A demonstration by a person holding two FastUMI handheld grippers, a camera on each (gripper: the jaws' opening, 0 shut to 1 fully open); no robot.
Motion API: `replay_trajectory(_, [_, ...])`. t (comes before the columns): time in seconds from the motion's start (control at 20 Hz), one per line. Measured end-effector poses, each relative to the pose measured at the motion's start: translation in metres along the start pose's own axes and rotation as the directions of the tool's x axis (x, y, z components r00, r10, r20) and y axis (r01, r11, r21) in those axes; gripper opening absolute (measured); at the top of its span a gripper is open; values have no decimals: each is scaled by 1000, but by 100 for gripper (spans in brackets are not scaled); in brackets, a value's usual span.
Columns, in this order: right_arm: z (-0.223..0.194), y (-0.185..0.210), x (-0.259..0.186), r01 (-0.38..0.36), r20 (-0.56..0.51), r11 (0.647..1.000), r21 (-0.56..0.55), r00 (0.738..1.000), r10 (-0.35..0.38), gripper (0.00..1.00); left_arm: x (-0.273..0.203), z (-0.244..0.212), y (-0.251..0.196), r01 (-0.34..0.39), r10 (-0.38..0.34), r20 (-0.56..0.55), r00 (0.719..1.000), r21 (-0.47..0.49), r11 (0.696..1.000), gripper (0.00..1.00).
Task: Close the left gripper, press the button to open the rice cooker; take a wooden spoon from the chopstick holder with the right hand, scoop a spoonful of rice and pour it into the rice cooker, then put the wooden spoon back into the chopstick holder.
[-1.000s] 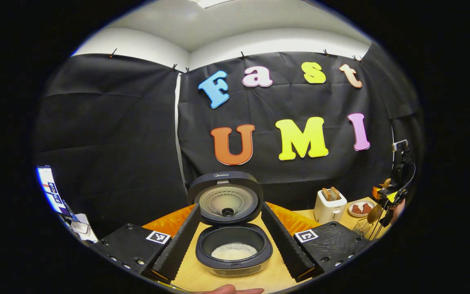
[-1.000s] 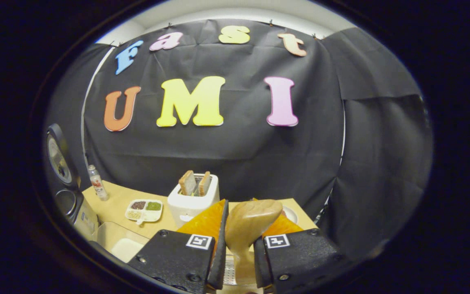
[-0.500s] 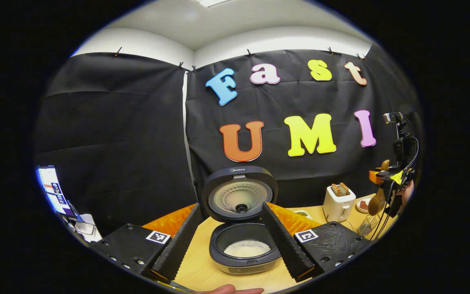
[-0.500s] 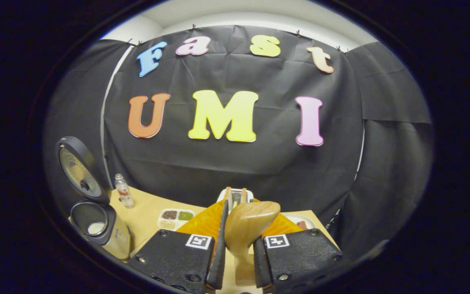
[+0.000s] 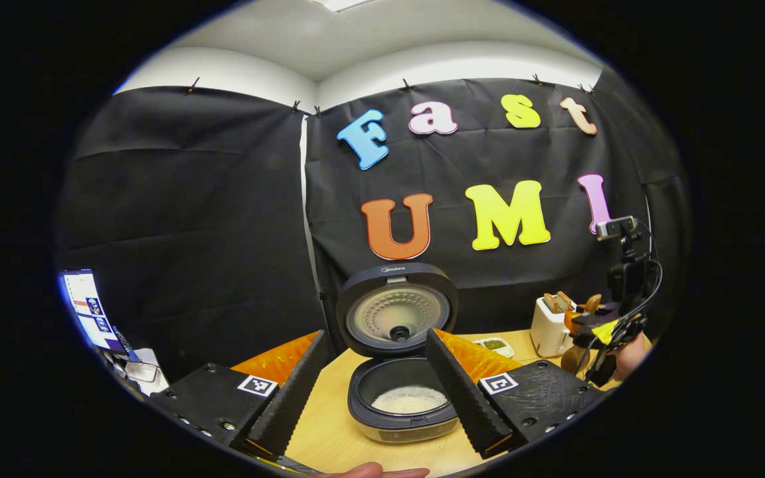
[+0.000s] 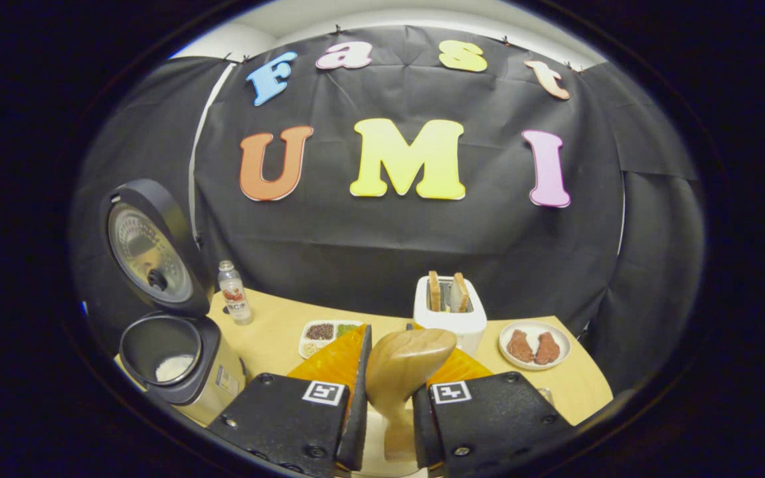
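The wooden spoon (image 6: pixel 404 372) was seen clamped by its handle between the fingers of the right hand-held gripper (image 6: pixel 386 425), bowl up and apparently empty, above the surface (image 6: pixel 276 325). The left hand-held gripper (image 5: pixel 376 392) was held spread apart before the rice cooker (image 5: pixel 401 372), lid already raised. Scooping, pouring and returning the spoon were judged still outstanding.
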State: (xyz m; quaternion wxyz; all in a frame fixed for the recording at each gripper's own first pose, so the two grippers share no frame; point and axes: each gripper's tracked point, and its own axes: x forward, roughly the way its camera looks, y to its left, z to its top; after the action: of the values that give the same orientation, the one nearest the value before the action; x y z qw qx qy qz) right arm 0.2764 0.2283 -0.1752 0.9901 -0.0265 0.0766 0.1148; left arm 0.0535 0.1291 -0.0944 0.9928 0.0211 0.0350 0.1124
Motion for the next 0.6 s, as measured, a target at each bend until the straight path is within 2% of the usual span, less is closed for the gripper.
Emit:
replay_trajectory(0.4, [-59, 15, 10, 38, -52, 983, -178, 997, -48, 35, 1, -12, 5, -13, 13, -26, 1000, 11, 1000, 95])
replay_trajectory(0.6, [-75, 24, 9, 18, -83, 984, -178, 996, -33, 35, 1, -13, 7, -12, 13, -30, 999, 12, 1000, 95])
